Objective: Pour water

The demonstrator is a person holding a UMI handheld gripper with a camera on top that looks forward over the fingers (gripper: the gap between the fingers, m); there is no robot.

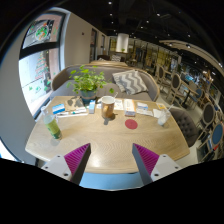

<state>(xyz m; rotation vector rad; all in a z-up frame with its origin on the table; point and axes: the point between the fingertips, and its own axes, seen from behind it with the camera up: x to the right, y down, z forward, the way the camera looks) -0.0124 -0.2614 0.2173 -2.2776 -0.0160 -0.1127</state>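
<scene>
- The wooden table stretches ahead of the gripper, and its near edge lies just beyond the fingertips.
- The near half of the tabletop is bare wood, giving open room between the fingers and the things farther back.
- A bottle with a greenish lower part stands on the left side of the table, close to the left edge.
- A potted plant sits at the far left of the table, with a cup just to its right, near the middle.
- A small red round thing lies flat on the wood to the right of the cup.
- A white cup stands near the right edge, and papers or books lie along the far side.
- A chair with a patterned cushion stands beyond the far edge.
- A window fills the left wall.
- The gripper's two fingers are spread wide apart, pink pads facing inward, holding and touching nothing.
</scene>
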